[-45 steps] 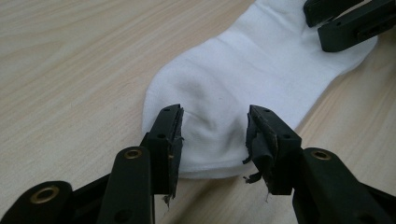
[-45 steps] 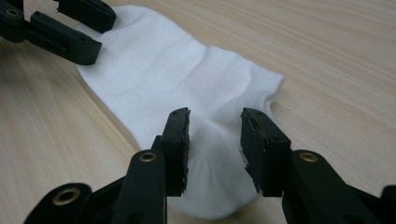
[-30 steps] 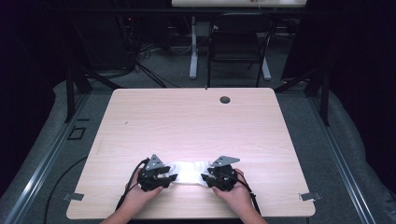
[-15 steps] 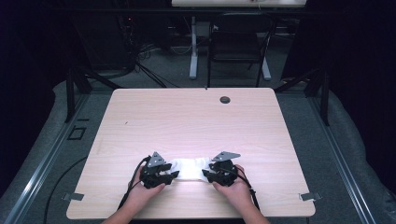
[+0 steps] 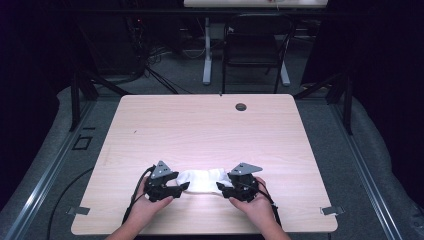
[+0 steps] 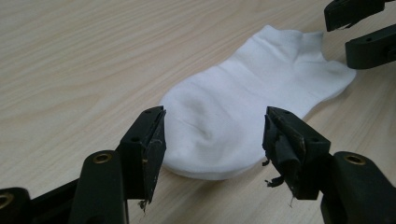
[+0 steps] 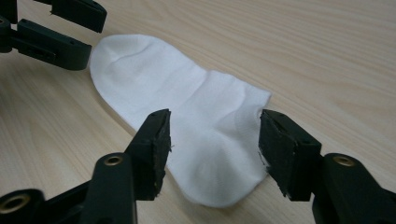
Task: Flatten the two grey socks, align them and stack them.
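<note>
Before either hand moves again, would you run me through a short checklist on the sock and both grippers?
1. Left gripper let go: ok; its jaws have just been opening and stand wide, pads off the white sock.
2. Right gripper let go: ok; its jaws have just been opening too, one sock end between them, untouched.
3. Sock lies flat on the table: ok, spread out between the two grippers.
4. Sock away from the table edge: ok.
5. Whether it is one sock or a stacked pair: cannot tell.
</note>
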The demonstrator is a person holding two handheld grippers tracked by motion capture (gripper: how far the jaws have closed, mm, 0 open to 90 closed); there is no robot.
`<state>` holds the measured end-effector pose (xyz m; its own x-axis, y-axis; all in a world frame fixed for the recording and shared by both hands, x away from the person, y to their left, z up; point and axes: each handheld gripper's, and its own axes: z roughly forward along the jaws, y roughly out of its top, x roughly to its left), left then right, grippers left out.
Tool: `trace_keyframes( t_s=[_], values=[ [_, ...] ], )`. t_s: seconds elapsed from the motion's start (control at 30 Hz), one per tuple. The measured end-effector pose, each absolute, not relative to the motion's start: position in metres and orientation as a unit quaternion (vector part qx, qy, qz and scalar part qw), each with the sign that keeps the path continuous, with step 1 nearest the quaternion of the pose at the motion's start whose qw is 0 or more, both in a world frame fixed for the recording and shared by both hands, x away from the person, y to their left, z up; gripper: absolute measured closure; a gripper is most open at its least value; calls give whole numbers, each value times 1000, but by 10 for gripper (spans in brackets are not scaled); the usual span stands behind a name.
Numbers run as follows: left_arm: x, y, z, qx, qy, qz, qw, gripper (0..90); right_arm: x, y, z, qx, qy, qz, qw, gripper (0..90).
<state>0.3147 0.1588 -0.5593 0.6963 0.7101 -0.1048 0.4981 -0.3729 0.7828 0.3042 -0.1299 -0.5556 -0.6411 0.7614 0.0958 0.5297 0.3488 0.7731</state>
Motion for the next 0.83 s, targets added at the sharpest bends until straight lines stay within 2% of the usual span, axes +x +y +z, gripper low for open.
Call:
trace_keyframes(
  t_s=[0.37,0.83],
  values=[
    [307,178,-550,823,366,140,410,362,291,-151,-549,401,807,404,158,366],
    [307,208,-565,813,386,159,407,356,277,-163,-562,404,799,413,166,363]
  ],
)
